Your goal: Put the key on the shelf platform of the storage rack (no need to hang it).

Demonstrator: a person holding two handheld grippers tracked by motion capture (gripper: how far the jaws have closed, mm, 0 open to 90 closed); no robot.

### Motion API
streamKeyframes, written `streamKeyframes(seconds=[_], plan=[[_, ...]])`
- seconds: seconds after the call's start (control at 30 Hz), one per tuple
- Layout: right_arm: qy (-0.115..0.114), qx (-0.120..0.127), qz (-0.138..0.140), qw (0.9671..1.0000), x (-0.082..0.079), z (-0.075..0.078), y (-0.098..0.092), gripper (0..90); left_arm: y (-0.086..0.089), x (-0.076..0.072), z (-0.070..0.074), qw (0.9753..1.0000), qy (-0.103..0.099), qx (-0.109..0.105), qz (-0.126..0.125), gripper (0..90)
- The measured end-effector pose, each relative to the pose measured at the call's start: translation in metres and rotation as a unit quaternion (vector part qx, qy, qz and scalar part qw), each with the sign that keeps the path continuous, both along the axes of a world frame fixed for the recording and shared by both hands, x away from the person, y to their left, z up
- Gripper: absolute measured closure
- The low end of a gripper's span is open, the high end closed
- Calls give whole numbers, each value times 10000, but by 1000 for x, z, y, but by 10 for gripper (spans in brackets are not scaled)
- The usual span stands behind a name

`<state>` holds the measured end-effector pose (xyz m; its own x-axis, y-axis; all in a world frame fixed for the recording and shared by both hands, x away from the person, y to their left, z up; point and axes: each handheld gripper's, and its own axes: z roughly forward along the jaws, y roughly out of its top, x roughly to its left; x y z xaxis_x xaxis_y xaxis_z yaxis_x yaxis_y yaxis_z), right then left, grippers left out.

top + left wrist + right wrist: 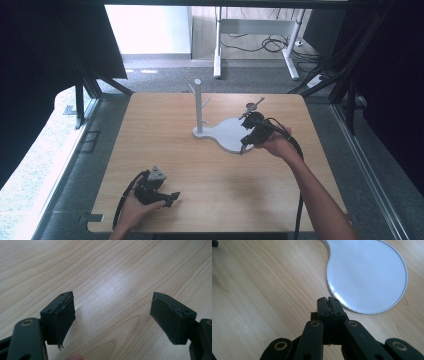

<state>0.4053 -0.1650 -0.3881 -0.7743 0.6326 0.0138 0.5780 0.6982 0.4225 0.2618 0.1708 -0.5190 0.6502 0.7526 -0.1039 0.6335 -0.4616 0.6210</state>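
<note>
Right gripper (248, 141), jaws pressed together on nothing, hangs at the near edge of the white stand base (367, 275) mid-desk (210, 175), so a nudge could slide the stand (198, 107), while the left gripper (167, 198) idles wide open near the front edge.
</note>
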Motion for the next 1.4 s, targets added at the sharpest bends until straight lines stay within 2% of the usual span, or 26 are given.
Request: streamKeyframes(seconds=[0.4, 0.93, 1.4], plan=[[-26, 26, -79, 10000, 7, 2, -1, 893, -1, 1, -1, 9999, 32, 82, -81, 204], [-4, 42, -240, 9997, 23, -2, -1, 892, -3, 1, -4, 9998, 98, 118, -110, 203], [33, 22, -281, 9996, 30, -7, 2, 892, -5, 2, -7, 9996, 140, 168, -153, 203]])
